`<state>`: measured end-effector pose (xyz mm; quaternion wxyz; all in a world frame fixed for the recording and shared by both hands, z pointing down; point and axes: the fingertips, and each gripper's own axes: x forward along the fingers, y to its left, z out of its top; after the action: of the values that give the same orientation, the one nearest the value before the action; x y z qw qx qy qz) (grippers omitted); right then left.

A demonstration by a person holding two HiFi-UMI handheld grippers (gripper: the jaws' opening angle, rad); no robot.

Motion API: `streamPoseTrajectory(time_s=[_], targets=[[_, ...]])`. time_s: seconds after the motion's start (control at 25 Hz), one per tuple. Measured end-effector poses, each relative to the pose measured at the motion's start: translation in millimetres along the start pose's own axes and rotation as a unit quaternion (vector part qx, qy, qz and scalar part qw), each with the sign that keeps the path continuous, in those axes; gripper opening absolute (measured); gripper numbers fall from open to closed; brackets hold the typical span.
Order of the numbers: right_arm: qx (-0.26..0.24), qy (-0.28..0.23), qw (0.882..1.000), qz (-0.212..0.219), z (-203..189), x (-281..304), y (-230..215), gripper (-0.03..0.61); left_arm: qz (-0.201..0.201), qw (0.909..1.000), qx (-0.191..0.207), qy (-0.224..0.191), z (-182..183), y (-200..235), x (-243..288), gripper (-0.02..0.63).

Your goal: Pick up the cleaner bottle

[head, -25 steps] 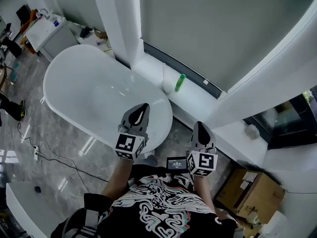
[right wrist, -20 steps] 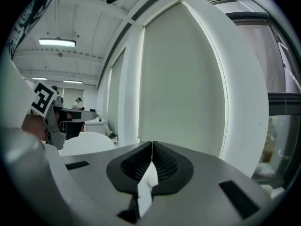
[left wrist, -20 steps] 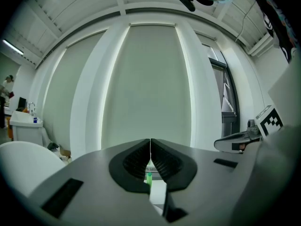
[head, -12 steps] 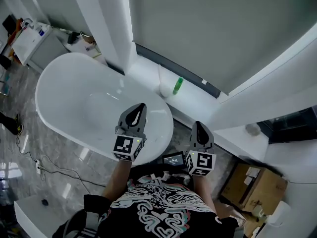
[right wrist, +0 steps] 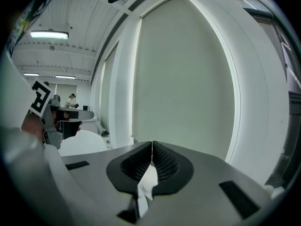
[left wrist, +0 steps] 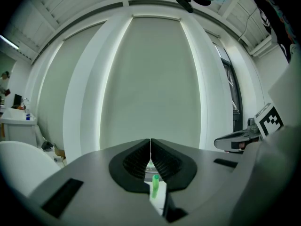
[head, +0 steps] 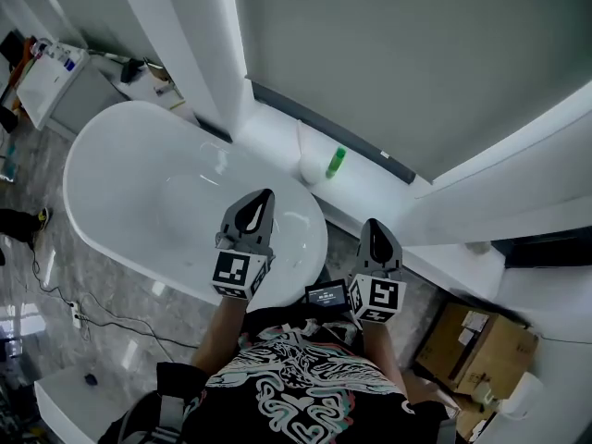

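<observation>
The cleaner bottle [head: 336, 162] is small and green and stands on the white window sill [head: 370, 188] behind the bathtub. The left gripper view shows the cleaner bottle [left wrist: 154, 185] low down, through the gap beneath the jaws. My left gripper [head: 265, 196] hangs over the tub's near end, pointing toward the sill, well short of the bottle. Its jaws meet at the tips, with nothing in them. My right gripper [head: 372, 224] is beside the tub, to the right, also short of the sill. It too is shut and empty, as the right gripper view confirms for the right gripper [right wrist: 152, 145].
A white oval bathtub [head: 97, 188] fills the left half. A white rounded object [head: 309, 160] sits just left of the bottle. A white pillar [head: 180, 35] rises behind the tub. A cardboard box [head: 474, 339] stands at lower right, and a cable [head: 69, 305] lies on the floor at left.
The person and both grippers have shifted along the tub toward the sill. The bottle stands where it was. Both grippers stay shut.
</observation>
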<state>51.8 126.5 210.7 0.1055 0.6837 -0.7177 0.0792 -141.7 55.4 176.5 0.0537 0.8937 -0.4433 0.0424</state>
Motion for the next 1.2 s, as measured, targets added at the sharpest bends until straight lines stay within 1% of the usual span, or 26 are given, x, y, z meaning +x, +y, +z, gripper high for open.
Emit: streamPoseTrajectory(time_s=[0.08, 0.28, 0.44, 0.56, 0.8, 1.0, 1.2], targets=[[-0.002, 0.003, 1.0, 0.002, -1, 12, -1, 0.028, 0.002, 1.0, 0.0, -0.001, -1, 5, 11, 0.018], [0.0, 0.011, 1.0, -0.009, -3, 41, -10, 0.028, 0.001, 1.0, 0.0, 0.005, -4, 16, 37, 0.018], [0.007, 0.016, 1.0, -0.001, -3, 66, -17, 0.028, 0.0, 0.9999, -0.004, 0.015, -10, 26, 63, 0.018], [0.007, 0.022, 1.0, 0.005, -4, 84, -21, 0.028, -0.001, 0.9999, -0.001, 0.013, -9, 34, 83, 0.018], [0.008, 0.041, 0.999, 0.008, -12, 110, -30, 0.028, -0.007, 0.9998, -0.002, 0.021, -16, 42, 117, 0.018], [0.011, 0.054, 0.998, 0.011, -24, 135, -35, 0.028, -0.012, 0.9994, 0.003, 0.032, -29, 52, 143, 0.018], [0.015, 0.062, 0.998, 0.011, -36, 153, -41, 0.028, -0.018, 0.9988, 0.005, 0.045, -46, 52, 156, 0.018]])
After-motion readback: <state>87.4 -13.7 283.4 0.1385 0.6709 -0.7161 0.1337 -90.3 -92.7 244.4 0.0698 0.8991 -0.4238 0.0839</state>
